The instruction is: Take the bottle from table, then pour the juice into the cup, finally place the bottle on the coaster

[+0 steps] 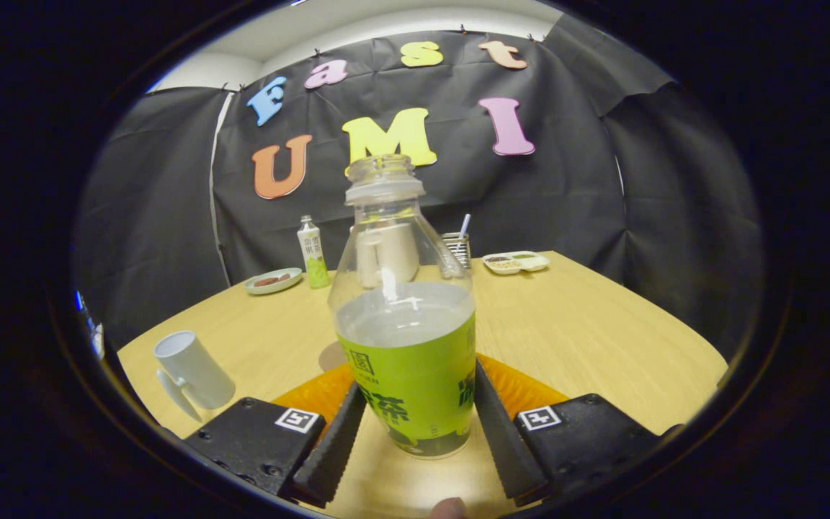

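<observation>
The bottle (404,339) stands upright between the two fingers of our gripper (415,432), its cap off and pale juice filling it to just above the green label. Both fingers (336,440) run up along the label's sides and seem to press on it, so we read the gripper as clamped on the bottle, though the exact line of contact on each side is hard to make out. The bottle's base appears to sit over an orange ribbed coaster (523,386), whose rim fans out behind the fingers to both sides; we cannot tell whether the base rests on it or hangs just above. All of this is on a light wooden table (588,339). A white cup (192,371) stands tilted near the table's edge, beside the left finger and well apart from the bottle. Beyond the bottle, at the far side of the table, we see a second, smaller bottle (313,252) with a green label, and just beside it a small plate (273,281) with something dark on it. Off to the other side sits a white divided tray (516,262) of food and a holder (457,249) with a utensil sticking up. A white object (386,256) shows only through the clear neck of our bottle, distorted beyond naming. A fingertip (447,509) is cut off below the bottle.
</observation>
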Demonstrator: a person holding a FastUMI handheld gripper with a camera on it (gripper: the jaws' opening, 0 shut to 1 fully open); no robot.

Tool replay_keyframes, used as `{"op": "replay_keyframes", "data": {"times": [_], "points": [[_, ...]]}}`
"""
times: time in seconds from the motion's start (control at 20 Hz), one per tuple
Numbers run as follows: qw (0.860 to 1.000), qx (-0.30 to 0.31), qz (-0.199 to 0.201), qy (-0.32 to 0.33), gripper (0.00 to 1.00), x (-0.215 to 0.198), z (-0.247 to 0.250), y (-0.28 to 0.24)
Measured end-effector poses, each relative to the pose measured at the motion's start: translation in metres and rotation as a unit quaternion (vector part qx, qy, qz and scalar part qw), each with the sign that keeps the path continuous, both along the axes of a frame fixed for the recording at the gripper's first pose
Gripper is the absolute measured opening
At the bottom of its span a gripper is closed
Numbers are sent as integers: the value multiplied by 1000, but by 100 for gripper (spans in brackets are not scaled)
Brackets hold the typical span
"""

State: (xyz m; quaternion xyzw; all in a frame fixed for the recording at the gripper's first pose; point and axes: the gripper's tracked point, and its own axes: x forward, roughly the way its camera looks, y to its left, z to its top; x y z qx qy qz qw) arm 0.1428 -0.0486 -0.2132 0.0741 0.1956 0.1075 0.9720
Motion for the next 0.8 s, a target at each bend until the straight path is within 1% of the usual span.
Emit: {"op": "replay_keyframes", "data": {"times": [0.15,0.25,0.4,0.6,0.8], "points": [[1000,-6,-7,-4,80,1,4,-5],[1000,-22,-6,-9,78,0,5,-7],[998,-51,0,-21,76,1,20,-5],[991,-122,11,-55,75,5,50,3],[978,-192,36,-66,75,3,67,18]]}}
